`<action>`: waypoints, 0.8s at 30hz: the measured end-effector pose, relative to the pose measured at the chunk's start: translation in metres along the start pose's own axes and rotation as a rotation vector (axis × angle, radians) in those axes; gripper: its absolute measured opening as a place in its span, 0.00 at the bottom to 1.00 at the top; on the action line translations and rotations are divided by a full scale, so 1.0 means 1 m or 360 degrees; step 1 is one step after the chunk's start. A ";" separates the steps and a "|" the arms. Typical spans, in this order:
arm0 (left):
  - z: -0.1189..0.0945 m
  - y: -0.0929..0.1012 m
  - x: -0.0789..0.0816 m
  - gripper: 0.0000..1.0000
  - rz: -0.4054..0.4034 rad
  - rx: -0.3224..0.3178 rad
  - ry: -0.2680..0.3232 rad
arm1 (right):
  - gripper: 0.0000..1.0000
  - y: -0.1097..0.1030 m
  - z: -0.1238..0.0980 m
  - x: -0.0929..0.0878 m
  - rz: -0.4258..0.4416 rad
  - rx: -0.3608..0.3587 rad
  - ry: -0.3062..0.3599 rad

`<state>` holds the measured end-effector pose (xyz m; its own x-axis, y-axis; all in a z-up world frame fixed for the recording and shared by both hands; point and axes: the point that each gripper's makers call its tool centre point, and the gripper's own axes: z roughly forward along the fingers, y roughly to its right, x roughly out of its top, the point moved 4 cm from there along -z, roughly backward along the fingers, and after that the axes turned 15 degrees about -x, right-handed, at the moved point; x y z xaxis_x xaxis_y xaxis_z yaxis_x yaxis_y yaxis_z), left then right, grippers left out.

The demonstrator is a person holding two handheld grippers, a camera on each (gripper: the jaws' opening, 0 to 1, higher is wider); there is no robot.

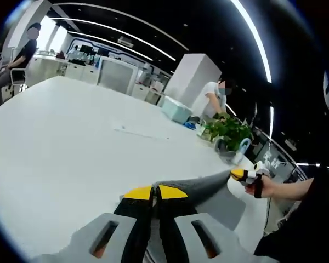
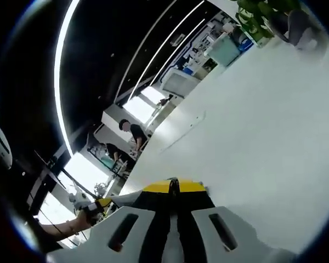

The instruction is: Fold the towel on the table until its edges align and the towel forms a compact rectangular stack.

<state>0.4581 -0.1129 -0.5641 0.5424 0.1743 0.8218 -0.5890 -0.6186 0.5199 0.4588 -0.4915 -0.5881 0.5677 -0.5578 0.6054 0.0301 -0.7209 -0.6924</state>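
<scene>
Fingers of the left gripper [image 1: 155, 193] are pressed together on one edge of the grey towel [image 1: 208, 189], and the cloth comes out from between the yellow tips. The right gripper [image 2: 172, 187] has its fingers closed in the same way, with a thin strip of the towel [image 2: 129, 197] leaving them to the side. In the left gripper view the right gripper [image 1: 242, 174] is seen at the far end of the lifted edge, held by a hand [image 1: 263, 186]. So the towel is stretched between the two grippers above the white table [image 1: 71, 142], and part of it seems to hang down toward the table near its edge.

I think the main danger is that the cloth slips out of one pair of fingers, because each holds only a narrow border. If one gripper pulls harder than the other, the edge may turn or go slack, and then the edges will not meet when the fold is laid down. The towel is also close to the table edge, so its hanging part could drag off the side. A potted plant [image 1: 227, 131] stands near and could be touched by a wide swing.
</scene>
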 end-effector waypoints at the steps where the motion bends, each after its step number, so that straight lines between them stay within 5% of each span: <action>1: 0.001 -0.001 0.000 0.03 -0.0004 0.0000 -0.0002 | 0.00 0.001 0.001 0.000 0.0002 -0.0002 -0.0002; 24: 0.017 -0.026 -0.012 0.03 -0.0072 0.0056 -0.0045 | 0.00 0.019 0.025 -0.005 0.0042 -0.0075 -0.0056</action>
<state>0.4774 -0.1121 -0.5917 0.5852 0.1812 0.7904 -0.5423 -0.6373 0.5476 0.4775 -0.4923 -0.6144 0.5966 -0.5628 0.5721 -0.0237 -0.7250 -0.6884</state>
